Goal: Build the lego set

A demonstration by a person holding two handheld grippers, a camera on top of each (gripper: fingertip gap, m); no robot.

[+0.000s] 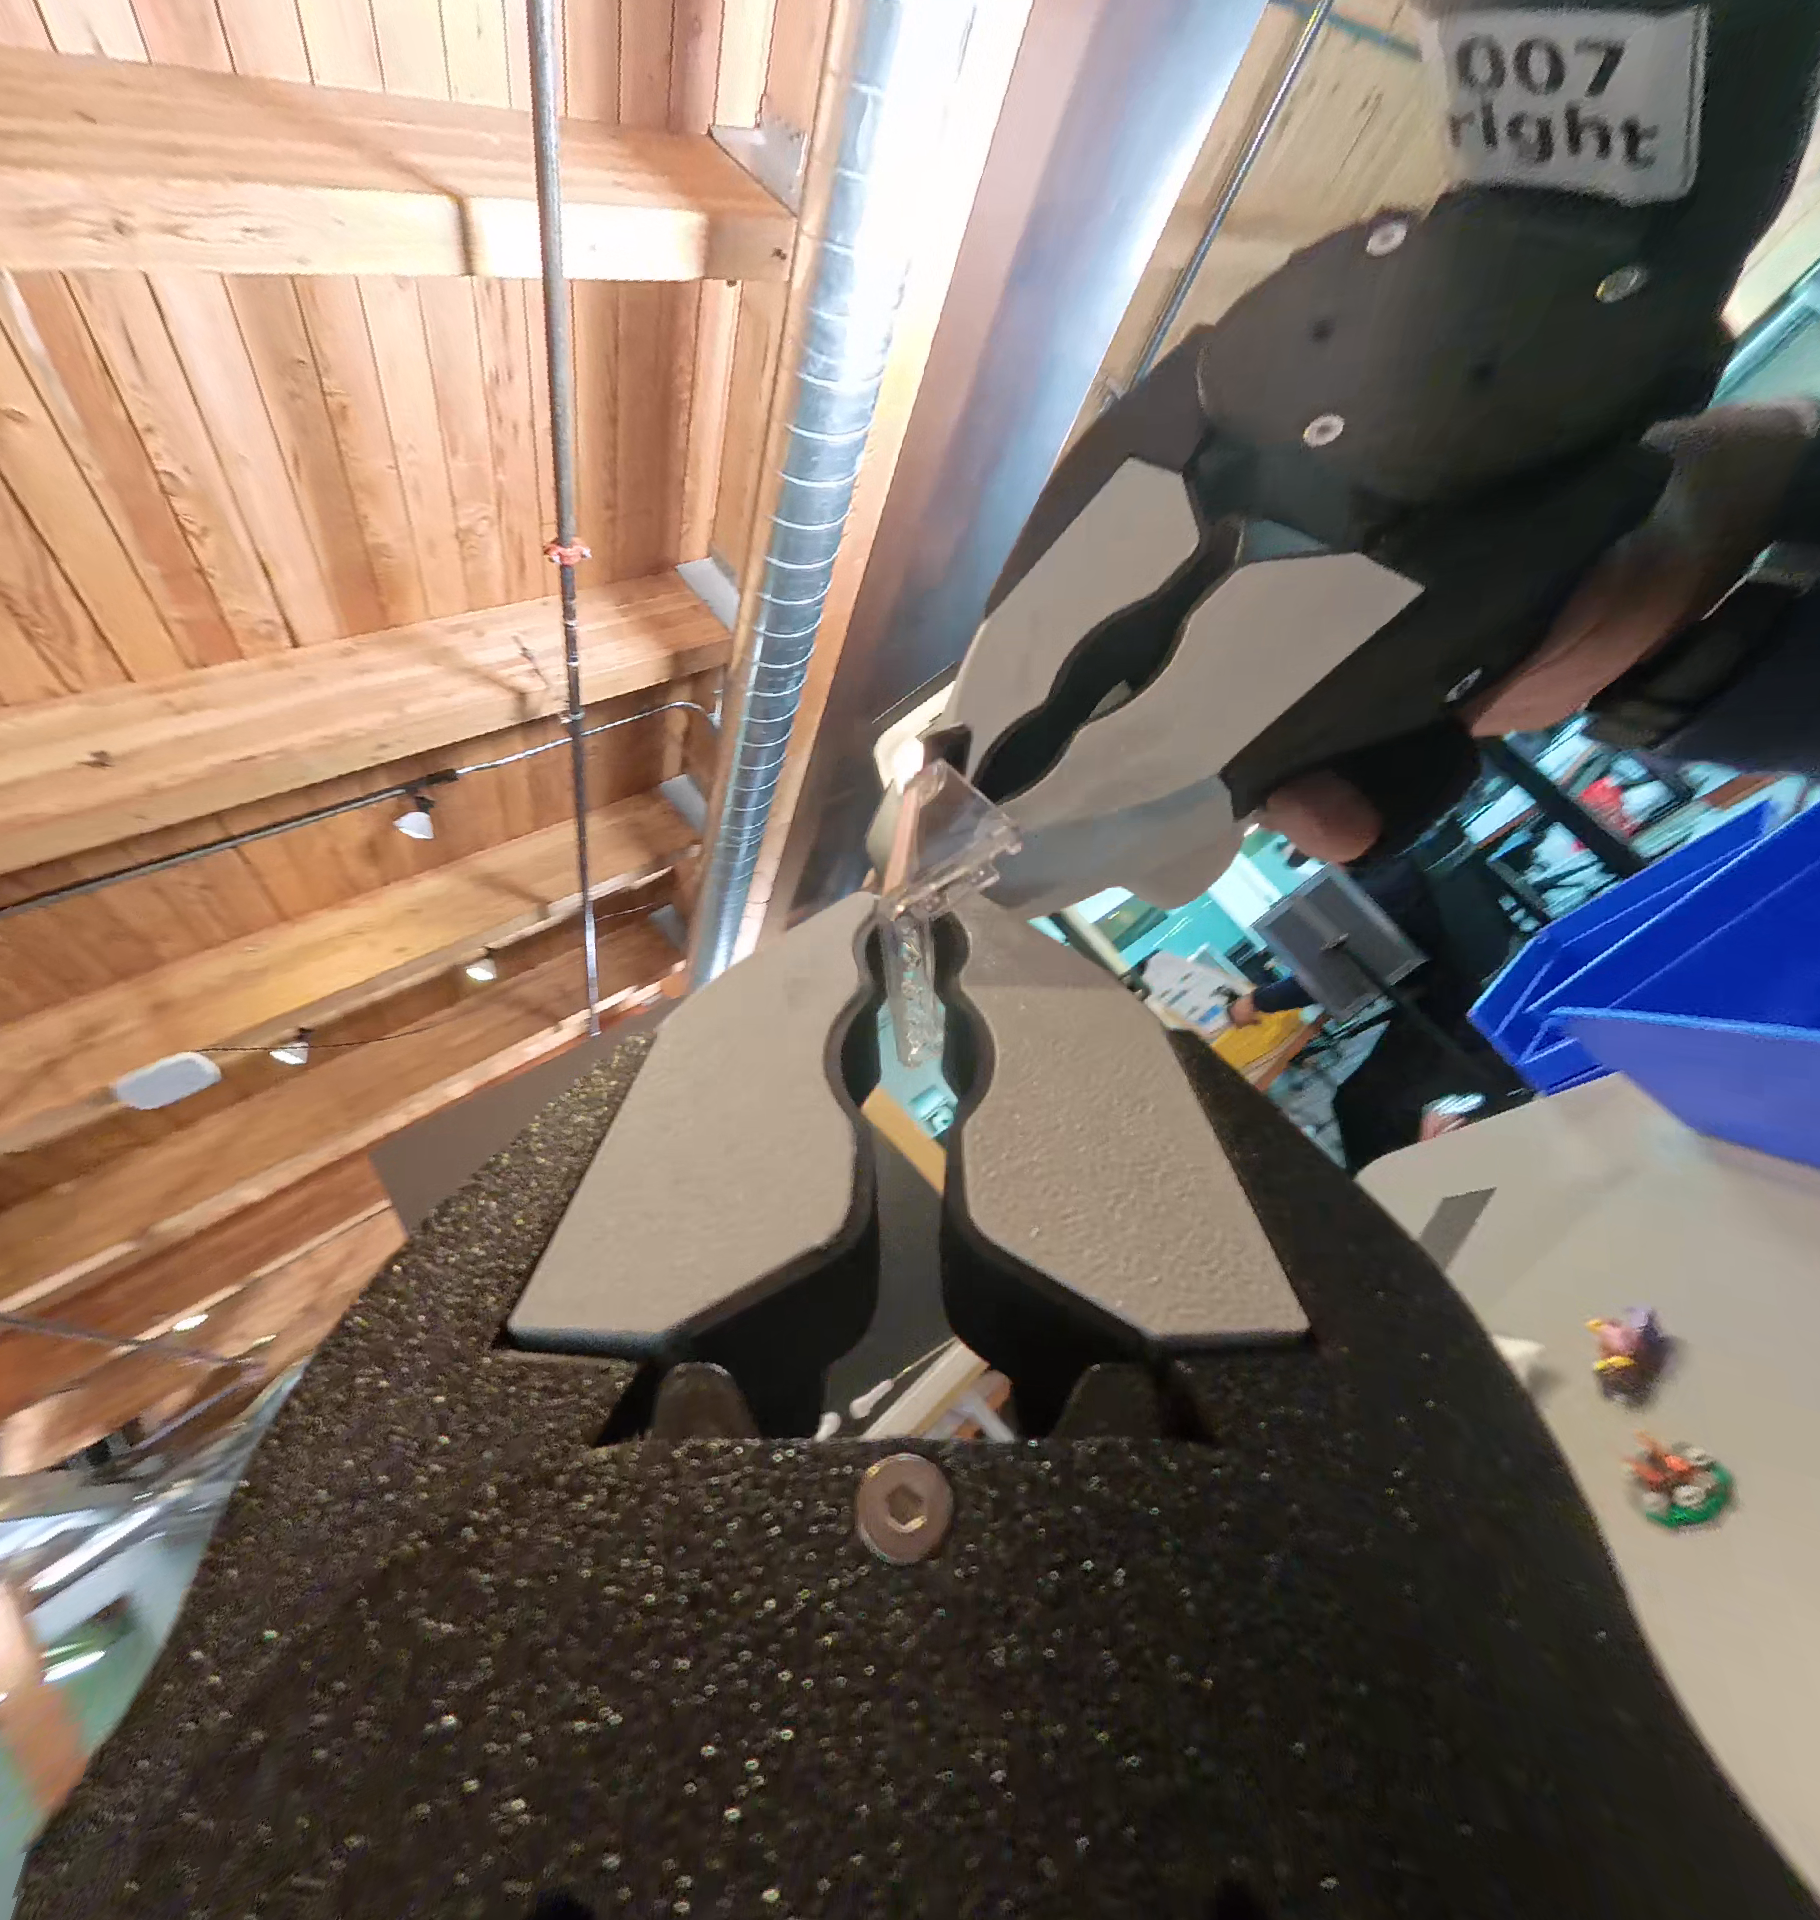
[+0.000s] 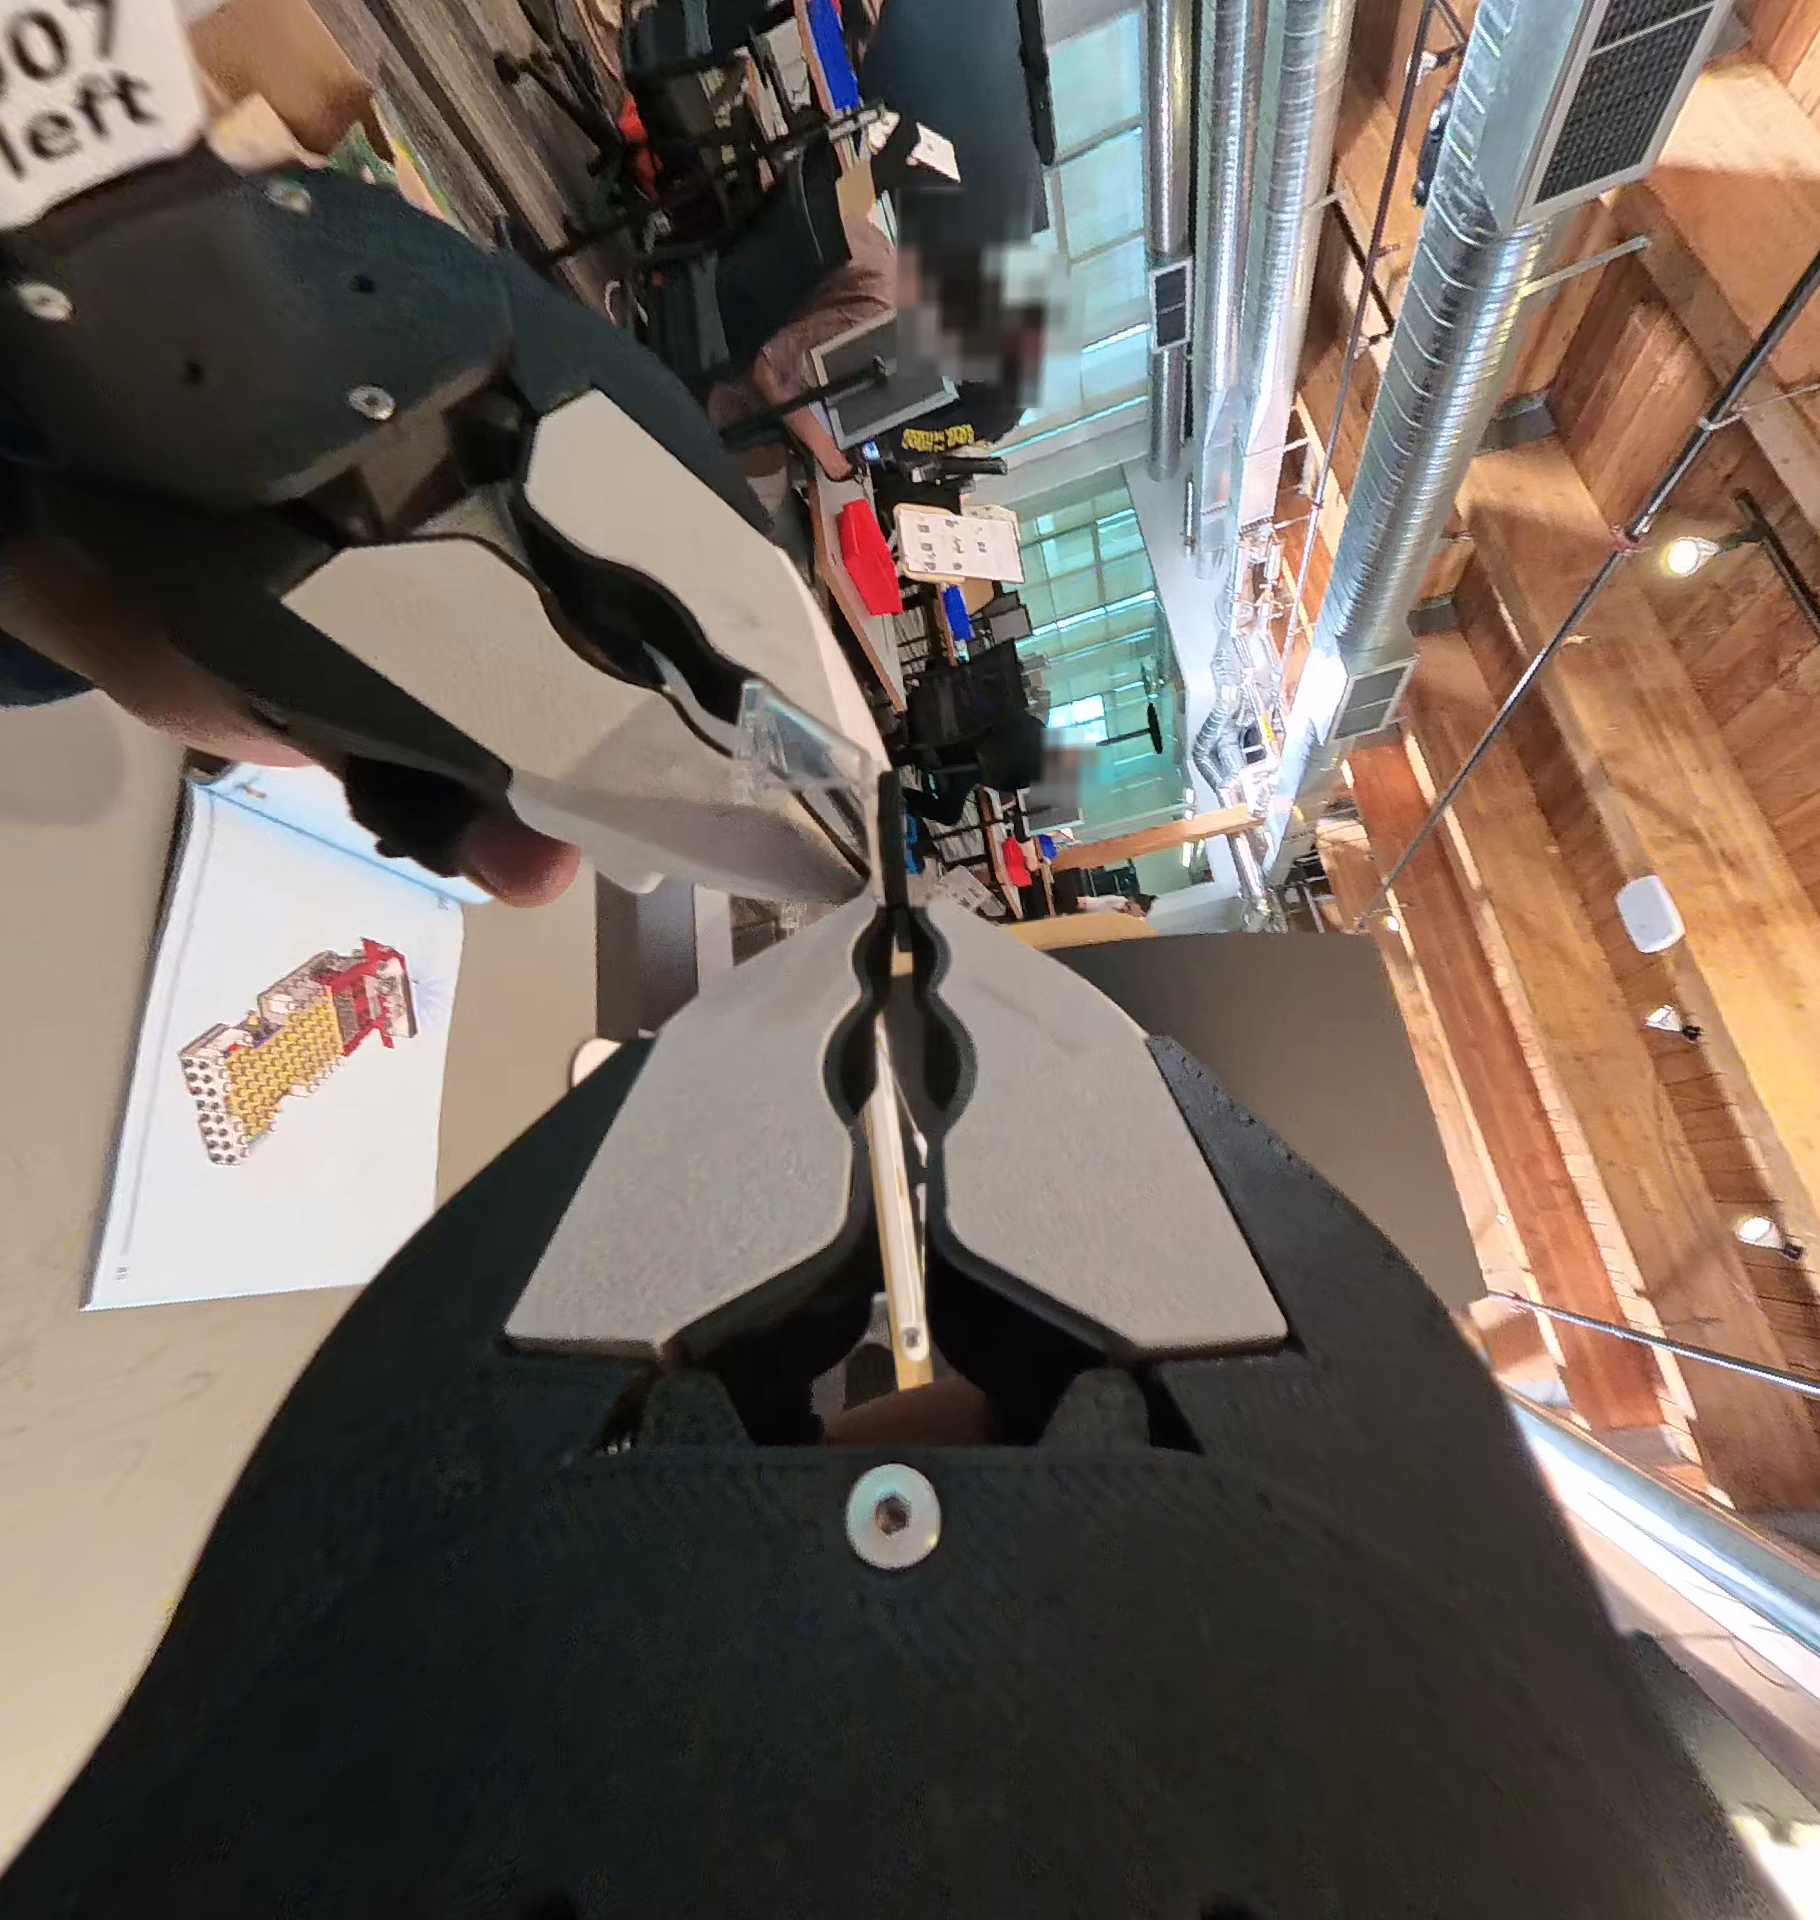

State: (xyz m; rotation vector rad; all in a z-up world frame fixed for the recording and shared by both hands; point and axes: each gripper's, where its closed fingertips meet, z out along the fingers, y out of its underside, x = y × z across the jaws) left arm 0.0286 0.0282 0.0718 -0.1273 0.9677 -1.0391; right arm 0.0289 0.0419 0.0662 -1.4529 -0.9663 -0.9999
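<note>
two tools meet tip to tip on clear and black pieces

left tool is raised off the worktop and points up toward the wooden ceiling, its fingers nearly closed and pinching a thin clear piece that stands edge-on in the narrow slot between them. right tool is tipped on its side, with the room lying sideways behind it, its fingers pressed together on a thin black piece that sticks out past the tips. the two tools come at each other at an angle, tips almost touching. in the left view the right tool reaches in from the upper right, a hand wrapped round its body, and a clear block sits right at its tips, joined to the clear piece below. in the right view the left tool comes in from the upper left with the same clear block at its tips, just beside the black piece. on the worktop lie two small coloured models, well below the tools, and a blue bin stands behind. a printed sheet with a picture of a brick build lies on the worktop under the left tool.
</note>
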